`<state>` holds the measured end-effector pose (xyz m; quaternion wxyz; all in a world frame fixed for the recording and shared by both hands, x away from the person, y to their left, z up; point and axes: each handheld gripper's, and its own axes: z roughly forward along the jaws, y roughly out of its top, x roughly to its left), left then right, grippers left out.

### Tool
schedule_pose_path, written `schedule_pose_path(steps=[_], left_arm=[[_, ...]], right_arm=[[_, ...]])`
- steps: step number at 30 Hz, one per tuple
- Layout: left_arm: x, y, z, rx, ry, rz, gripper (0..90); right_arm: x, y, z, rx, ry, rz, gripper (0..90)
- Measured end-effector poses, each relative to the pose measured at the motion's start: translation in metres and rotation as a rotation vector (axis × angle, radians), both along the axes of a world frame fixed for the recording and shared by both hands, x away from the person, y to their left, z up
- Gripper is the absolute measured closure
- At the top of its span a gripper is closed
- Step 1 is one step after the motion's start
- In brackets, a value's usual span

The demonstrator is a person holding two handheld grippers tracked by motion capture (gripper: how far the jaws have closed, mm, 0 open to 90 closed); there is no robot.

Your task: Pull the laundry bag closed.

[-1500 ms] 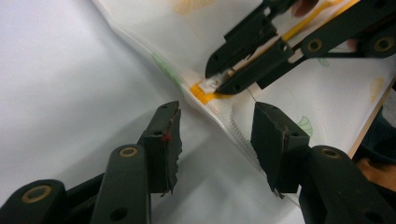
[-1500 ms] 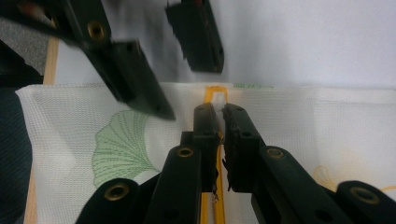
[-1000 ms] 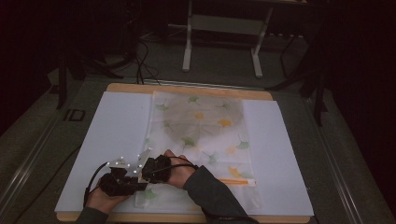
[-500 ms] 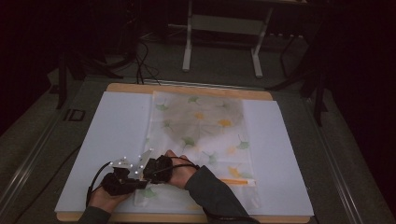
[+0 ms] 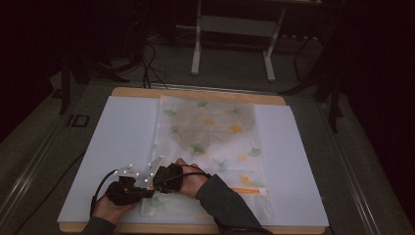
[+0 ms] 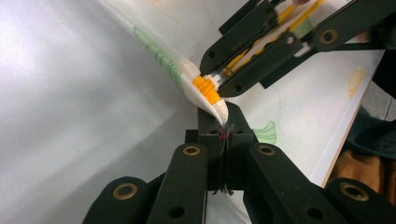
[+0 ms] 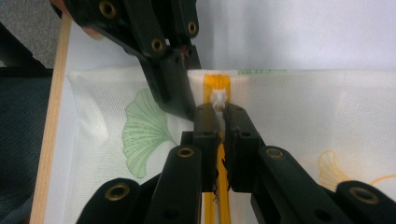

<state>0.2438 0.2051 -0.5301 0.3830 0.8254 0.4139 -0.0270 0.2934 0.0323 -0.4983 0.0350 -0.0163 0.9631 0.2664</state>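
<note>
One white mesh pouch (image 5: 210,147) with ginkgo-leaf print and orange zipper (image 7: 217,88), flat on white board (image 5: 112,147). Left gripper (image 6: 223,133) just closed, clamped on pouch's near-left corner by zipper end. Right gripper (image 7: 219,112) beside it, clamped on zipper pull (image 7: 218,99).

You have a wooden bench (image 5: 132,93) under a white sheet (image 5: 117,142), standing on grey floor (image 5: 39,147). Beyond it you see a pale metal stand (image 5: 234,24), black cables (image 5: 147,58) and a dark room.
</note>
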Motion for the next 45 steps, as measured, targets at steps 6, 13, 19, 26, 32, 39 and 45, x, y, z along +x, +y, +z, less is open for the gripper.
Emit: schedule_pose_path(steps=[6,13,19,26,32,39,45], left_arm=[[0.000,0.000,0.001,-0.005,-0.002,0.003,88.8],[0.000,0.004,0.000,-0.016,-0.004,0.007,88.8],[-0.001,0.004,0.000,-0.019,-0.005,0.007,88.8],[-0.001,0.004,0.000,-0.022,-0.008,0.009,88.8],[0.000,0.007,-0.001,-0.026,-0.010,0.014,88.7],[-0.001,0.007,-0.001,-0.027,-0.018,0.011,88.7],[-0.001,0.007,0.000,-0.029,-0.020,0.011,88.7]], right_arm=[[0.001,-0.002,-0.003,-0.005,0.005,-0.004,84.8],[0.002,-0.004,-0.007,-0.017,0.009,-0.016,84.8],[0.002,-0.007,-0.008,-0.029,-0.002,-0.014,84.7],[0.002,-0.012,-0.009,-0.035,0.006,-0.028,84.8],[0.003,-0.015,-0.012,-0.044,0.005,-0.036,84.7],[0.002,-0.021,-0.012,-0.057,0.001,-0.042,84.8],[0.003,-0.026,-0.013,-0.065,0.003,-0.052,84.8]])
